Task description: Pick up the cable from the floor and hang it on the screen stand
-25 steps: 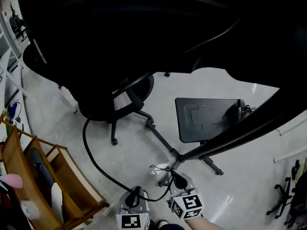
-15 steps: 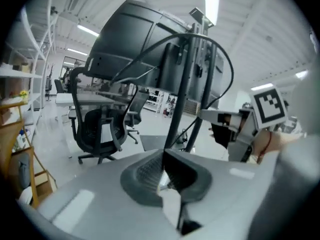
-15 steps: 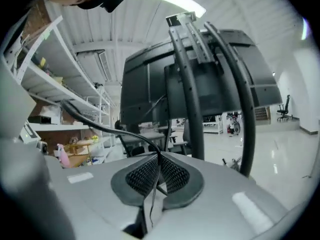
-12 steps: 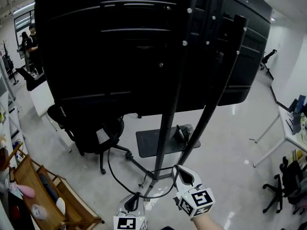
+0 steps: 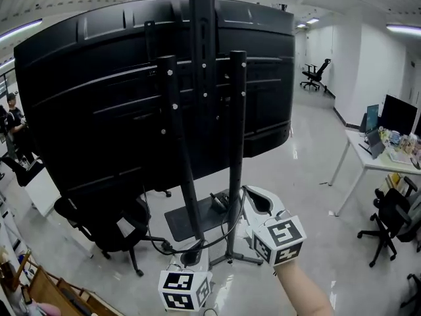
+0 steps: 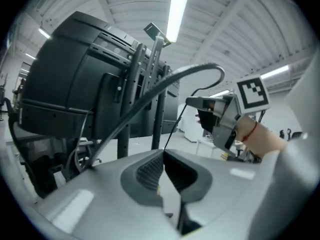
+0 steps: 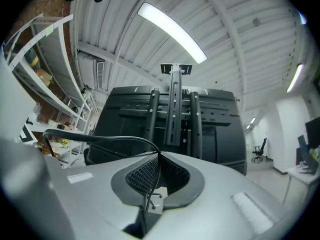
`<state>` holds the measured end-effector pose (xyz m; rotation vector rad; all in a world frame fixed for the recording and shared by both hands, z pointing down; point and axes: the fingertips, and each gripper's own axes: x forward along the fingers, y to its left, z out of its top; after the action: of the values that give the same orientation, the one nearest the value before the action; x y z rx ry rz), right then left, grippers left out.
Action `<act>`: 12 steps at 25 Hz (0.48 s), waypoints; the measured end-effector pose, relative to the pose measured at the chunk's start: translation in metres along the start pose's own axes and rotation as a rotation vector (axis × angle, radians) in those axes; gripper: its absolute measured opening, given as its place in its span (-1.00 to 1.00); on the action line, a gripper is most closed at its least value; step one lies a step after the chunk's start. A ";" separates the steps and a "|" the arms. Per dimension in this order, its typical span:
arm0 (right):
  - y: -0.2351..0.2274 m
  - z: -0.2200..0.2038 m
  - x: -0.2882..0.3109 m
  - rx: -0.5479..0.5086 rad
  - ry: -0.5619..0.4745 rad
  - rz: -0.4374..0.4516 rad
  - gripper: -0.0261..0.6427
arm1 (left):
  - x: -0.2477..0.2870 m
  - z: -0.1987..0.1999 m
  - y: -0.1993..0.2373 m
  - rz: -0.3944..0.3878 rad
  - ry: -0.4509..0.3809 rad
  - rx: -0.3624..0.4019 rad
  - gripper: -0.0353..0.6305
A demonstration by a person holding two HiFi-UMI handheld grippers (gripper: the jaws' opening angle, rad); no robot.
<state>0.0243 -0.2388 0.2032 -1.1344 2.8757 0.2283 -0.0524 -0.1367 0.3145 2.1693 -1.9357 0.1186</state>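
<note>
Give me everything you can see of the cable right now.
The cable is thin, black and round, rubber-like by its look. Both tongs are shut on it, the left tongs at one point and the right tongs at another, and the stretch between them sags in a slack arc. Beyond the left tongs it runs on leftward, low. It is not yet hung on the screen stand.

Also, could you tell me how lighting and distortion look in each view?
Head view: the screen reads dark, straight lines bow. Left gripper view: the ceiling light blows out, corners vignetted. Right gripper view: same glare, fisheye curve.
</note>
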 end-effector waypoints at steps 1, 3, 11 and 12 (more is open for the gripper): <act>-0.007 0.009 0.002 -0.021 -0.006 -0.016 -0.88 | 0.006 0.011 -0.003 -0.027 -0.009 0.009 -0.87; -0.020 0.024 0.009 -0.049 -0.012 -0.046 -0.88 | 0.020 0.033 -0.004 -0.060 -0.025 0.032 -0.87; -0.065 0.056 0.045 -0.060 -0.016 -0.145 -0.88 | 0.076 0.116 0.010 -0.086 -0.051 0.132 -0.87; -0.068 0.057 0.052 -0.063 -0.010 -0.150 -0.88 | 0.085 0.125 0.013 -0.086 -0.045 0.138 -0.87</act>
<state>0.0321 -0.3141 0.1337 -1.3490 2.7762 0.3187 -0.0662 -0.2481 0.2125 2.3587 -1.9070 0.1955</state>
